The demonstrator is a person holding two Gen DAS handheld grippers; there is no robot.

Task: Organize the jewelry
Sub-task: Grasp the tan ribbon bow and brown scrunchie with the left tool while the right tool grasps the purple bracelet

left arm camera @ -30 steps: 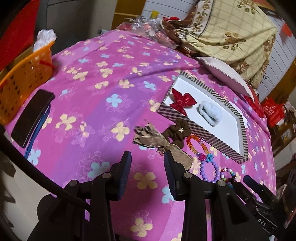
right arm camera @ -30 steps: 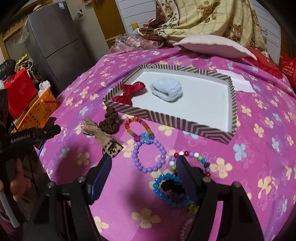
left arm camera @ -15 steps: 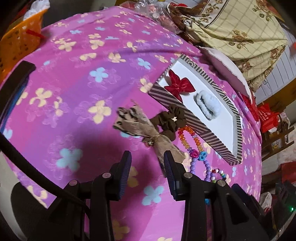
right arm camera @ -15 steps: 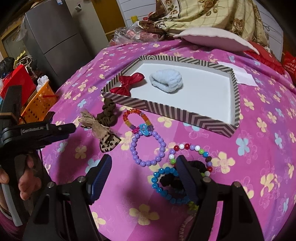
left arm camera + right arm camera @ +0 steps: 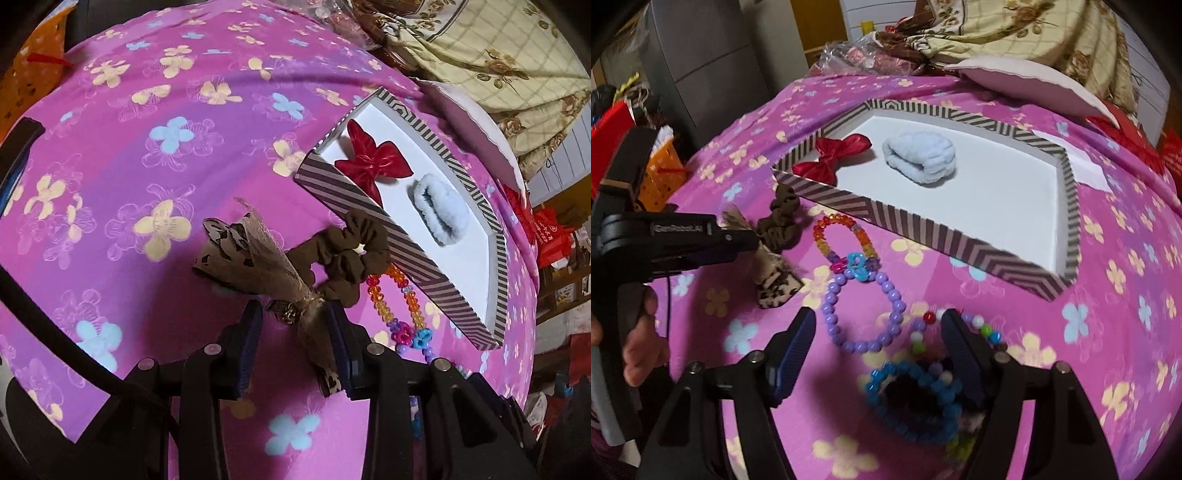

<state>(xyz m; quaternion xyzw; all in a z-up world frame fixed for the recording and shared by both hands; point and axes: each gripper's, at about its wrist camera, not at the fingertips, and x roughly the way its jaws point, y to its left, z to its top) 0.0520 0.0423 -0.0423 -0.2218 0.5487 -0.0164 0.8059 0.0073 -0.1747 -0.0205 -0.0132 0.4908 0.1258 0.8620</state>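
Note:
A tan leopard-print bow (image 5: 255, 254) lies on the pink flowered cloth; it also shows in the right wrist view (image 5: 774, 280). My left gripper (image 5: 293, 332) is open with its jaws on either side of the bow's knot and lower tail. A brown scrunchie (image 5: 351, 254) lies just beyond it. The striped tray (image 5: 960, 243) holds a red bow (image 5: 834, 155) and a pale blue scrunchie (image 5: 919, 158). My right gripper (image 5: 879, 339) is open above a purple bead bracelet (image 5: 864, 310), a blue bracelet (image 5: 916, 402) and a multicolour bracelet (image 5: 960, 328).
An orange bead bracelet (image 5: 842, 236) lies by the tray's near wall. An orange basket (image 5: 663, 173) stands at the left edge of the bed. A pillow (image 5: 1027, 81) and a folded blanket (image 5: 1015, 26) lie behind the tray.
My left gripper has moved forward and down until its jaws straddle the leopard-print bow. My right gripper has drifted slightly closer to the bracelets.

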